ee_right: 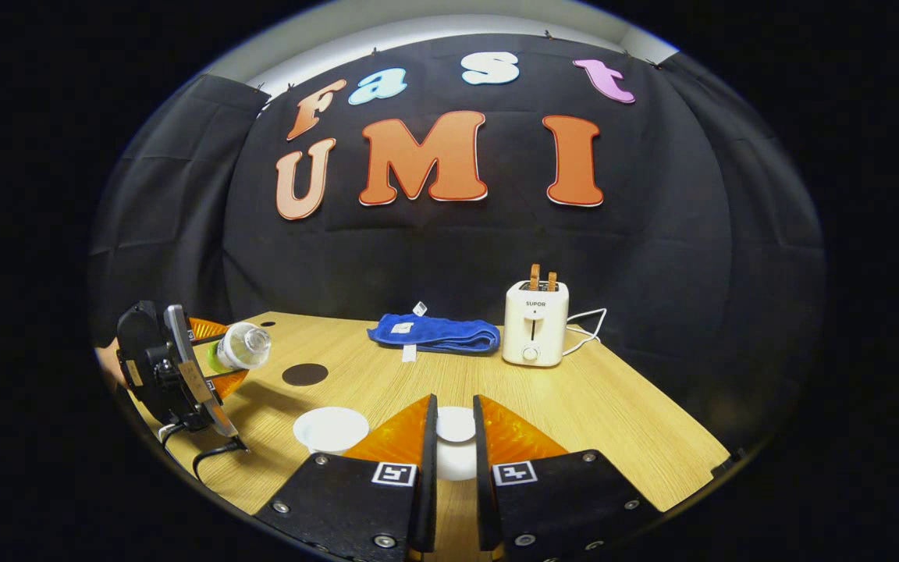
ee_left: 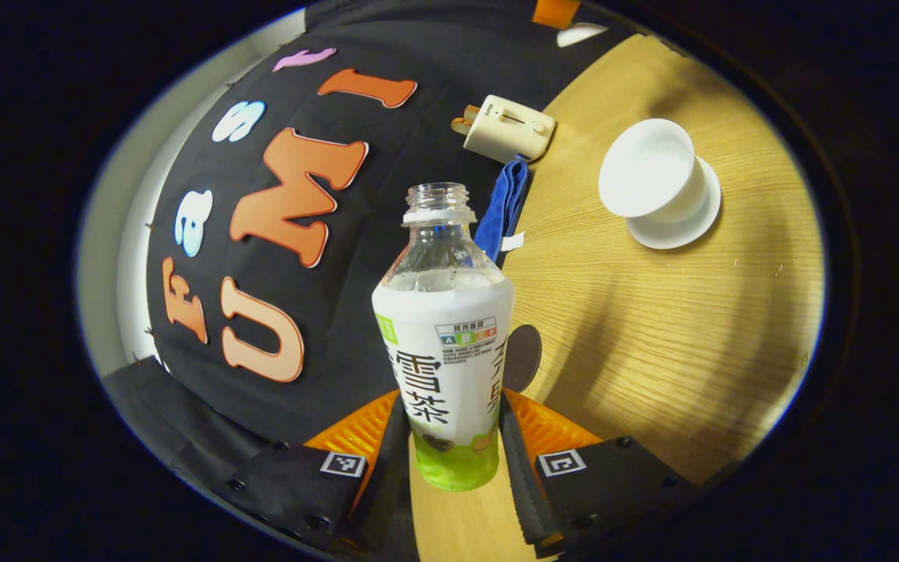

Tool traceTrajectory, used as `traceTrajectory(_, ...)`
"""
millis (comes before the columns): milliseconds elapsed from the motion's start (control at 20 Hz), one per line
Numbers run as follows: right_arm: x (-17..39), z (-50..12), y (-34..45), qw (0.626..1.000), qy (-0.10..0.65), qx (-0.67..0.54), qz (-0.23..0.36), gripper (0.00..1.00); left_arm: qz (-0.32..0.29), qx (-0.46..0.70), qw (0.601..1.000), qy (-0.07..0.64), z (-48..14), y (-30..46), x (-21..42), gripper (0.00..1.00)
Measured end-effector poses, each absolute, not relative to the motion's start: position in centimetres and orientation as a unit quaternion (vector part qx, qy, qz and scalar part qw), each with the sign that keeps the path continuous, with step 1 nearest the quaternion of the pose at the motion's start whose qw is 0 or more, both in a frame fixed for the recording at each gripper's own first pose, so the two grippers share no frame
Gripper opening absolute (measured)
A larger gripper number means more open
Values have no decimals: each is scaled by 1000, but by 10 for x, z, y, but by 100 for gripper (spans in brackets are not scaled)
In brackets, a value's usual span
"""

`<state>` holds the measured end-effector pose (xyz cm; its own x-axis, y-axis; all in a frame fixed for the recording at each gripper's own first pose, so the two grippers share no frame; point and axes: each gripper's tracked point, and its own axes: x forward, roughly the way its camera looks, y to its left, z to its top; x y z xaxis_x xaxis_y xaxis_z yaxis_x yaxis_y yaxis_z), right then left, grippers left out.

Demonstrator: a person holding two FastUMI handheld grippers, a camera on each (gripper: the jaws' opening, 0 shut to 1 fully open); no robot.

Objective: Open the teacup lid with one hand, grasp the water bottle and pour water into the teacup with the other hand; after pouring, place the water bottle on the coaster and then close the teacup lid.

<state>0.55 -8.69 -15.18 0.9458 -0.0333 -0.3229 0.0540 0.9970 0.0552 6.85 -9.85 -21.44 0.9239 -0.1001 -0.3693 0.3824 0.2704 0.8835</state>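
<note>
A: How was the bottle [ee_left: 445, 343] held?

B: It was gripped low on its body by the left gripper [ee_left: 449, 460], with both jaws pressed on its sides. It was lifted off the worktop [ee_left: 652, 328] and tipped toward the cup [ee_left: 647, 168]. No cap was seen on its neck.

A: And the lid [ee_right: 456, 424]?

B: It was off the cup. In the right gripper view it was seen between the jaws of the right gripper [ee_right: 449, 445], which were drawn close in around it. It could not be told if it was truly pinched.

A: Was water poured yet?

B: That could not be told. The cup was seen open on its saucer [ee_left: 680, 222], and the bottle was well apart from it, not over it.

A: What was done, and what was left?

B: The lid was lifted and the bottle was grabbed. The pouring looked about to start. After that, the bottle had to be set on the dark round coaster [ee_right: 305, 374], which lay bare near the blue towel [ee_right: 434, 333]. Last, the lid had to be put back.
</note>
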Motion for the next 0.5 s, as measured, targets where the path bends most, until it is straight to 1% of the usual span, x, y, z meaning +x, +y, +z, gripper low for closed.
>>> traceTrajectory(50,5,-153,-87,986,163,30,-21,22,-157,599,777,115,-213,-101,67,62)
traceTrajectory(150,3,-154,-89,986,163,27,-21,22,-164,624,757,105,-210,-103,65,65)
traceTrajectory(300,0,-155,-91,986,163,26,-21,22,-174,660,726,86,-203,-112,63,63)
traceTrajectory(350,-1,-156,-93,986,164,26,-22,22,-176,672,715,80,-201,-117,67,65)
traceTrajectory(450,-2,-157,-95,986,164,27,-23,21,-180,691,696,70,-198,-122,70,65)
traceTrajectory(500,-3,-159,-96,986,166,28,-22,22,-182,698,689,68,-197,-124,70,67)
